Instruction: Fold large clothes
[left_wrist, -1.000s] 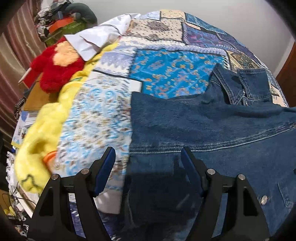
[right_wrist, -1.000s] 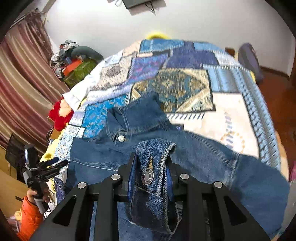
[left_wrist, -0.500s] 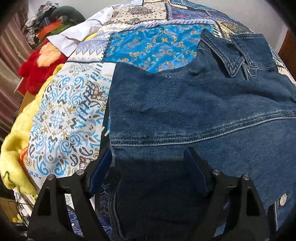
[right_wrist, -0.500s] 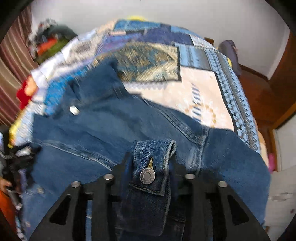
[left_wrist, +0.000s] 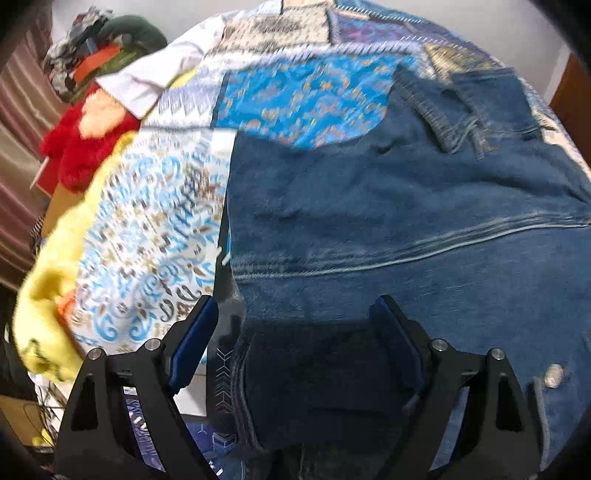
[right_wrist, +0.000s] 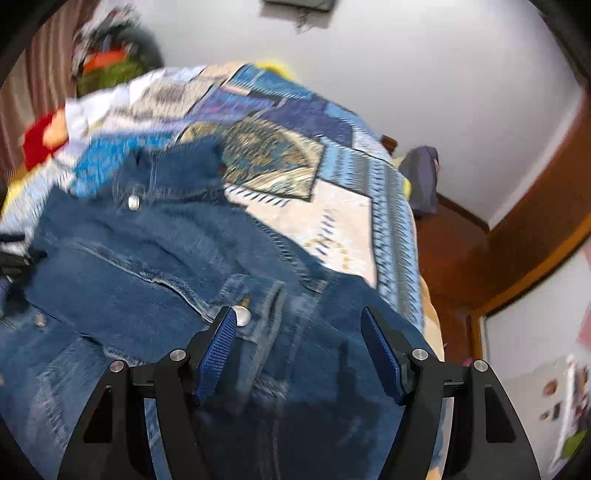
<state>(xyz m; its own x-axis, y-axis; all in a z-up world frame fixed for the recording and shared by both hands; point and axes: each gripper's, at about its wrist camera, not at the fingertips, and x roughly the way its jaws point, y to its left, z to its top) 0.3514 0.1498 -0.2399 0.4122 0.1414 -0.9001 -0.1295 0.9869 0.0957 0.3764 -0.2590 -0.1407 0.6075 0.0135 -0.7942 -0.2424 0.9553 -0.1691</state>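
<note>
Left wrist view. Left tongs (left_wrist: 295, 339) point steeply down over the near left edge of the denim jacket (left_wrist: 388, 221), which lies spread on the patchwork quilt (left_wrist: 295, 85) of the bed. Jaws stand wide and are opening a bit more; cloth lies below and between them, but no pad presses on it, so nothing is held. Vs. a second ago the tongs have crept in over the jacket's edge, w/ more denim and less quilt under the jaws. A red plush toy (left_wrist: 81, 147) and yellow blanket (left_wrist: 48, 280) sit at the bed's left side.

Right wrist view. Right tongs (right_wrist: 299, 350) were clamped on the sleeve cuff (right_wrist: 255, 306) half a second ago; now the jaws are opening, approx. mid-width, and the cuff has dropped out onto the jacket body, its snap button (right_wrist: 242, 316) just beside the left pad. Pads clear of cloth. Frame is blurred, so the exact lie of the sleeve is hard to read.

Meaning for the task: the sleeve appears laid inward across the jacket, i.e. one fold step likely done. The left tongs look set to take the left edge for the next fold.
</note>
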